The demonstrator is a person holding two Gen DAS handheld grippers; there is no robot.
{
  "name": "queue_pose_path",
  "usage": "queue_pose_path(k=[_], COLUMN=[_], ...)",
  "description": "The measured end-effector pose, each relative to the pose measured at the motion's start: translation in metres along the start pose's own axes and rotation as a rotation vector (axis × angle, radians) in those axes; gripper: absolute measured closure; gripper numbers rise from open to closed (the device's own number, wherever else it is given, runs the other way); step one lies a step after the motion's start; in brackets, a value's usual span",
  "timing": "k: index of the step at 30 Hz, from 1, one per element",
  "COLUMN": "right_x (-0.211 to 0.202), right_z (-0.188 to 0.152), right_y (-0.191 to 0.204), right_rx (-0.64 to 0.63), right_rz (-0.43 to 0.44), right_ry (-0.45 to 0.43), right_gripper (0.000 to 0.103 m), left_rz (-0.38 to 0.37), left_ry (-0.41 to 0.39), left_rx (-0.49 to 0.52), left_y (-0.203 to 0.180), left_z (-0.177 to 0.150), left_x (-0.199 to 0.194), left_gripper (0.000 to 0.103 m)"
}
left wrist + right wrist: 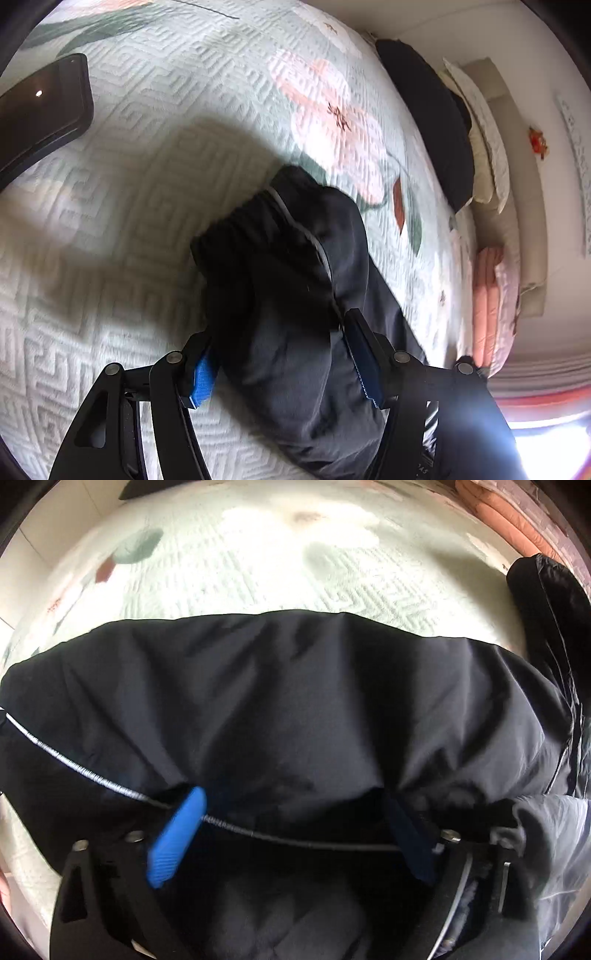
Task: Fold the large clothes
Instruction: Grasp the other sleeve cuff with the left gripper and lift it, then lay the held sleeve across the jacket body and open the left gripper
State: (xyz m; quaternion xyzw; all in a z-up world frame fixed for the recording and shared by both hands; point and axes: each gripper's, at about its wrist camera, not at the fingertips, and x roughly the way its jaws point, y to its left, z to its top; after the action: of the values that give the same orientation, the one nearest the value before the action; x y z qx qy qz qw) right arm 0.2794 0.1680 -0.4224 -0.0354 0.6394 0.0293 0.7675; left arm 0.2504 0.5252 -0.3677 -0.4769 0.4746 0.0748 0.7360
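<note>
A black padded jacket (291,280) with a thin grey reflective stripe lies on a pale green quilted bedspread (129,192). In the left wrist view its sleeve with an elastic cuff runs between the fingers of my left gripper (280,354), whose blue pads stand wide apart on either side of the sleeve. In the right wrist view the jacket (288,709) fills the middle and is bunched up between the blue pads of my right gripper (295,830), which also stand wide apart. The frames do not show either gripper pinching the cloth.
A dark phone or tablet (40,107) lies on the bedspread at the left. A black cushion (432,122), pale pillows (484,147) and folded pink bedding (487,302) lie along the bed's far edge by the wall. The pink bedding (498,506) also shows top right.
</note>
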Motion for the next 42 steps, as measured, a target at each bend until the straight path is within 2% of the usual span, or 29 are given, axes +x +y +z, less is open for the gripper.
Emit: queue_pose_path(k=[1,2,3,5,7,11,13,15,17,18,22,25,27,30,33,35,37,38,39,40,42], right_x=[0.002,0.002,0.001,-0.004,-0.016,-0.057,-0.076,-0.086,-0.093,-0.096,-0.113,-0.125,-0.133,-0.144,-0.158,-0.163,-0.164,-0.163,-0.163,-0.162,-0.156], right_z=[0.002,0.003,0.003,0.002,-0.003,-0.023,-0.038,-0.054,-0.072,-0.082,-0.115,-0.149,-0.172,-0.194,-0.216,-0.229,-0.236,-0.242,-0.246,-0.251,-0.254], right_y=[0.0,0.001,0.002,0.0,-0.005,-0.022,-0.034,-0.049,-0.07,-0.08,-0.131,-0.175,-0.209,-0.249,-0.288,-0.309,-0.325,-0.334,-0.341,-0.348,-0.354], right_rx=[0.001,0.003,0.001,0.01,0.037,0.055,0.052,0.063,0.094,0.112,0.182,0.216,0.252,0.314,0.371,0.404,0.426,0.436,0.443,0.452,0.456], right_rz=[-0.003,-0.008,-0.015,0.001,0.022,0.035,0.046,0.017,0.022,0.017,-0.015,-0.049,-0.082,-0.1,-0.134,-0.148,-0.156,-0.157,-0.157,-0.154,-0.15], right_ry=[0.003,-0.006,-0.008,-0.014,-0.027,-0.103,-0.136,-0.143,-0.137,-0.135,-0.117,-0.109,-0.098,-0.093,-0.102,-0.102,-0.098,-0.093,-0.089,-0.084,-0.082], right_gripper=[0.0,0.0,0.0,0.002,0.013,0.013,0.012,0.012,0.012,0.012,0.012,0.012,0.012,0.012,0.012,0.012,0.012,0.012,0.012,0.012,0.012], left_rz=[0.01,0.039,0.064,0.053,0.064,0.084,0.067,0.036,-0.019,-0.049,-0.073,-0.129,-0.145,-0.207,-0.256,-0.242,-0.184,-0.163,-0.139,-0.125,-0.188], left_ry=[-0.001,-0.004,-0.003,-0.014,-0.041,-0.122,-0.15,-0.158,-0.12,-0.082,0.011,0.11,0.149,0.221,0.275,0.291,0.31,0.325,0.356,0.405,0.526], left_rx=[0.004,0.018,0.046,0.074,0.134,0.313,0.396,0.491,0.537,0.566,0.699,0.759,0.791,0.845,0.955,1.015,1.049,1.048,1.046,1.029,0.938], left_y=[-0.001,-0.004,-0.009,-0.017,-0.032,-0.084,-0.111,-0.143,-0.163,-0.178,-0.217,-0.247,-0.261,-0.29,-0.32,-0.33,-0.333,-0.333,-0.33,-0.326,-0.313], left_z=[0.002,0.002,0.003,0.0,-0.005,-0.028,-0.046,-0.074,-0.098,-0.121,-0.196,-0.262,-0.294,-0.346,-0.404,-0.432,-0.455,-0.461,-0.466,-0.47,-0.472], left_x=[0.0,0.0,-0.001,-0.008,-0.019,-0.048,-0.058,-0.063,-0.06,-0.051,-0.025,-0.003,0.009,0.021,0.025,0.031,0.049,0.058,0.068,0.077,0.088], left_gripper=[0.043,0.06,0.073,0.079,0.08,0.081,0.081,0.081,0.081,0.081,0.082,0.082,0.082,0.082,0.082,0.081,0.076,0.07,0.06,0.054,0.035])
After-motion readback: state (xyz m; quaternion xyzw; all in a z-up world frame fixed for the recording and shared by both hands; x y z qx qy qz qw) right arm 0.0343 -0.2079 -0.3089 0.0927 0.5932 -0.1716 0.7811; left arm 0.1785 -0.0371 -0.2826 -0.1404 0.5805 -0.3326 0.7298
